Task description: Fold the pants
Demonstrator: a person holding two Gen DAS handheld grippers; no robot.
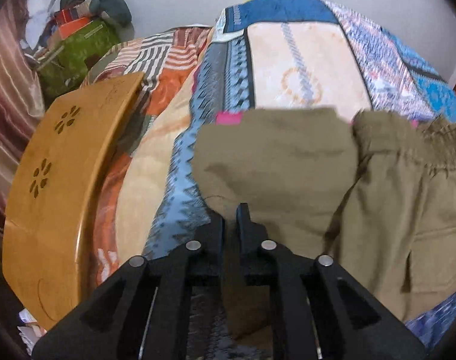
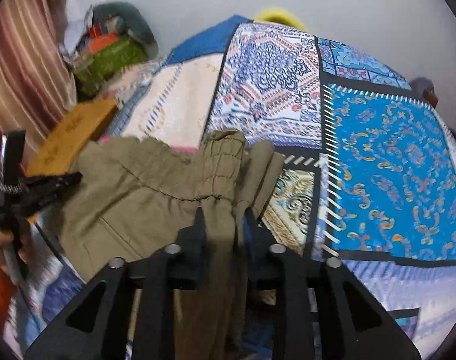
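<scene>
A bed (image 2: 378,156) fills both views, covered by a patchwork bedspread (image 1: 303,60) of blue, cream and red-patterned panels. In the right wrist view the bright blue panel with orange scrollwork lies at three o'clock and the cream panel at eleven o'clock.

The olive-green pants (image 2: 143,186) lie bunched across the bedspread near the lower middle of each view, with the gathered elastic waistband (image 2: 224,162) standing up at the centre of the right wrist view. In the left wrist view the pants spread from the centre toward four o'clock, and a pocket flap shows at four o'clock.

A striped maroon curtain (image 2: 23,54) hangs at nine to ten o'clock. A wooden board (image 1: 56,180) with flower-shaped cut-outs lies on the bed's edge at nine o'clock in the left wrist view. Beyond it, at eleven o'clock, is a heap of clutter (image 1: 77,30), green and orange among it.

The left claw (image 1: 231,213) has its fingers nearly together with a fold of pants fabric pinched between them. The right claw (image 2: 224,219) stands slightly wider, with a thick bunch of the waist fabric running between its fingers and touching both. A hand (image 2: 5,246) grips the left claw's handle at eight o'clock in the right wrist view.
</scene>
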